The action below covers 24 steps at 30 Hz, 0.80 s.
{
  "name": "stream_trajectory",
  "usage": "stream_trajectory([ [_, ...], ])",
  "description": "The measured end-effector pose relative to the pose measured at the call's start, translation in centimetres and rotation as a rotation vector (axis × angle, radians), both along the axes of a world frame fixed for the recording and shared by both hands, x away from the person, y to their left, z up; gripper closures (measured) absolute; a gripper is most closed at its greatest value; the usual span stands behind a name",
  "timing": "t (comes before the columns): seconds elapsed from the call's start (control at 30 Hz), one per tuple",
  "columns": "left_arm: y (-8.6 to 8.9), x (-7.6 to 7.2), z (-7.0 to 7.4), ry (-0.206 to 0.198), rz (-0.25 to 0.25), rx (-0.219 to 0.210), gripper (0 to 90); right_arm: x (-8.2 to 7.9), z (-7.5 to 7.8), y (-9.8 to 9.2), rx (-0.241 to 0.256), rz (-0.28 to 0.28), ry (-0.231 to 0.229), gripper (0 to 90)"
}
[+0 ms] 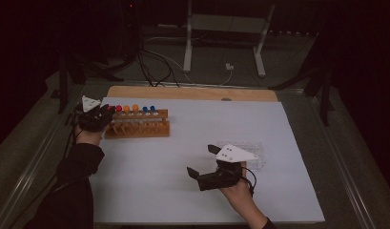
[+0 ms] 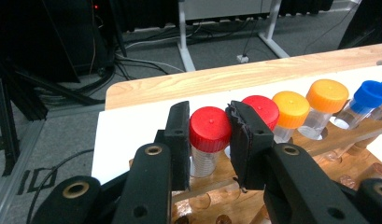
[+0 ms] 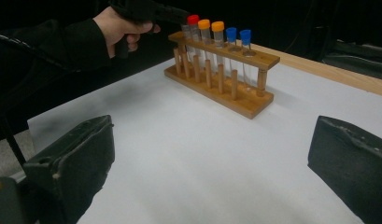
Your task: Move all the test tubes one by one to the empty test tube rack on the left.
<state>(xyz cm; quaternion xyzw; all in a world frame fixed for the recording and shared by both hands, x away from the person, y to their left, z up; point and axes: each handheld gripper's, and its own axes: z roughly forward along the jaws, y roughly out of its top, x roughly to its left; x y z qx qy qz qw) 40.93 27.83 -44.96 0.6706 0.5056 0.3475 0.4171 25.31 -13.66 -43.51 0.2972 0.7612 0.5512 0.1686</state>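
A wooden tube rack (image 1: 138, 128) stands at the table's back left, holding capped tubes in red, orange and blue. My left gripper (image 1: 108, 112) is at the rack's left end. In the left gripper view its jaws (image 2: 209, 140) press both sides of the cap of the end red-capped tube (image 2: 209, 127), which still sits in its hole. A second red cap (image 2: 263, 109) stands just behind it. My right gripper (image 1: 200, 160) hovers wide open over the middle of the white mat, with nothing between its fingers (image 3: 72, 163). It faces the rack (image 3: 226, 88).
A clear plastic box (image 1: 250, 151) lies on the white mat (image 1: 183, 191) just right of my right gripper. The wooden table edge (image 1: 183, 92) runs along the back. Cables and a metal stand's legs (image 1: 188, 52) are on the floor beyond.
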Motion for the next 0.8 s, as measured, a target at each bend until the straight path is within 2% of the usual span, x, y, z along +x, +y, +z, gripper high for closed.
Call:
stream_trajectory([
  [0.17,0.0,0.0,0.1,0.016,-0.001,-0.014,69.5,0.0,0.0,0.0,0.0,0.0,0.002,0.2],
  [0.23,-0.1,0.0,0.2,0.022,-0.007,-0.014,61.9,0.0,0.0,0.0,-0.001,-0.001,0.0,0.2],
  [0.27,-0.2,-0.1,0.3,0.017,-0.012,-0.023,61.1,0.0,0.1,-0.1,0.002,-0.001,0.001,0.2],
  [0.37,-0.3,-0.5,0.9,0.007,-0.002,-0.033,50.8,0.1,0.1,-0.2,0.002,-0.005,0.0,0.2],
  [0.53,-0.1,-1.7,2.2,-0.031,0.008,-0.045,41.4,0.1,0.1,-0.3,0.0,-0.01,-0.002,0.2],
  [0.63,-0.1,-2.7,3.0,-0.054,-0.02,-0.046,37.4,0.0,0.2,-0.3,0.0,-0.012,-0.007,0.2],
  [0.8,-0.4,-4.6,3.5,-0.065,-0.092,-0.086,27.6,0.1,0.2,-0.4,0.004,-0.014,-0.006,0.2],
])
